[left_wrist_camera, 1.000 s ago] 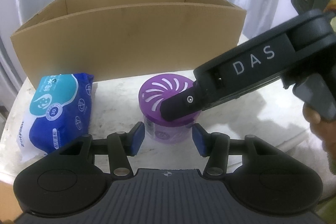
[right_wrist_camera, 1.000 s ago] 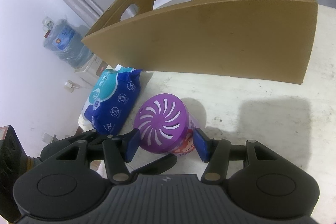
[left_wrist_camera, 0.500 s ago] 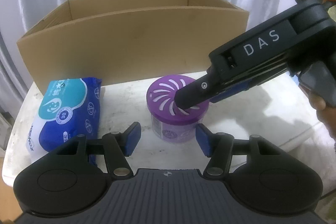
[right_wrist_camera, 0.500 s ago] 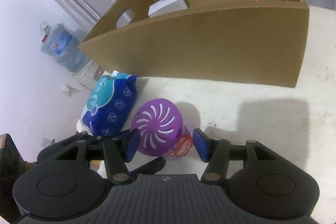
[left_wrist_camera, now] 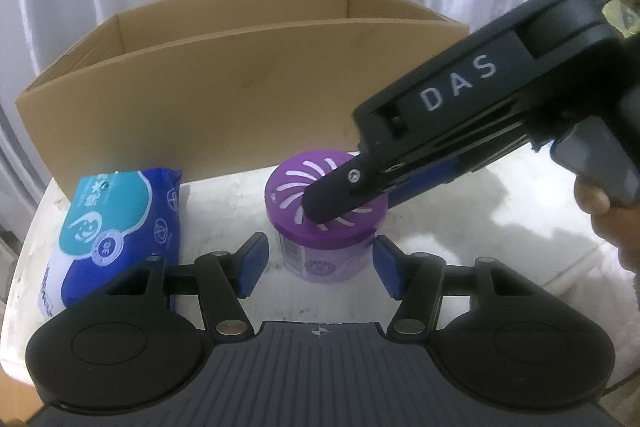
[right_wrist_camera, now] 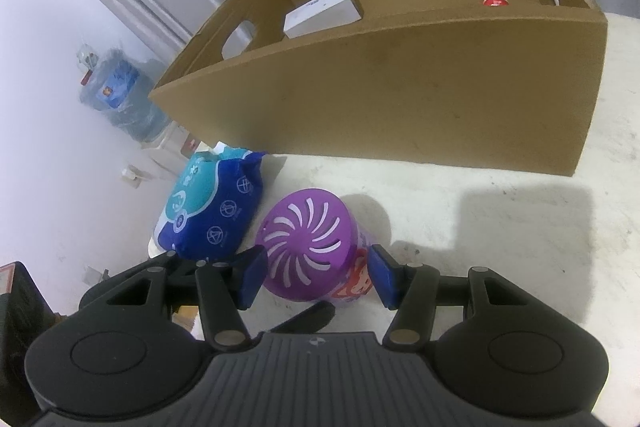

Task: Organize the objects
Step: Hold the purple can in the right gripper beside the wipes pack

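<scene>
My right tongs (right_wrist_camera: 318, 277) clasp the purple round plastic jar (right_wrist_camera: 310, 247); left tongs (left_wrist_camera: 320, 265) released beside it; "DAS" readable.

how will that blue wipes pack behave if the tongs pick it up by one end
The blue wipes pack will probably sag rather than stay stiff: its wrapper looks soft and bulges. The glossy film may be slippery in a shallow pinch. It lies flat on the white table, so a push would likely slide it, not roll it.
</scene>
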A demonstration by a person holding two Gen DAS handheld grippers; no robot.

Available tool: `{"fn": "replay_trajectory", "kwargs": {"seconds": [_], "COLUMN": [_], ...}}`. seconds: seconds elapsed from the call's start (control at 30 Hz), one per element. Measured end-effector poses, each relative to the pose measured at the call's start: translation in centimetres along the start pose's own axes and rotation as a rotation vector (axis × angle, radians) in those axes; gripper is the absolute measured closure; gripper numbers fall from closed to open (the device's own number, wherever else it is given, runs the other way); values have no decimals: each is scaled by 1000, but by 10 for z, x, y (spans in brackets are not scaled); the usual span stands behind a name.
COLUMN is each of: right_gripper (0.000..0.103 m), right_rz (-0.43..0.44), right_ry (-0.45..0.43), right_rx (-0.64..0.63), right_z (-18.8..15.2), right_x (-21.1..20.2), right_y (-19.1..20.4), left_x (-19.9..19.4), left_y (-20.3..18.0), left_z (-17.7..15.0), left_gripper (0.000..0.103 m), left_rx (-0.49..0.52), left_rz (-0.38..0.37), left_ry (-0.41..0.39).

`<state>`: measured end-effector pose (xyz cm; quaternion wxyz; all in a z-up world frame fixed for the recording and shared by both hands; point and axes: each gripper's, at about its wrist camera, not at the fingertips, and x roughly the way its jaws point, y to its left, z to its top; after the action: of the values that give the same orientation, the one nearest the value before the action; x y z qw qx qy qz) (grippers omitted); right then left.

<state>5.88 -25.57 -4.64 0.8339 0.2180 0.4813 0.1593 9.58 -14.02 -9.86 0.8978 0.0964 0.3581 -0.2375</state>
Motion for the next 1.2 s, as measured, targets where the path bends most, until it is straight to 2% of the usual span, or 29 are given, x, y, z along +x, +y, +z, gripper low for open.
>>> {"fn": "replay_trajectory", "kwargs": {"seconds": [1.2], "right_gripper": [45], "right_rz": [7], "right_ry": [34], "right_rx": [-7], "right_z": [-1], "right_x": [3], "right_y": [1], "left_x": [3], "left_y": [-1], "left_z": [2], "left_gripper": [45], "left_rx": [-43], "left_rz": [-9], "left_ry": [12]}}
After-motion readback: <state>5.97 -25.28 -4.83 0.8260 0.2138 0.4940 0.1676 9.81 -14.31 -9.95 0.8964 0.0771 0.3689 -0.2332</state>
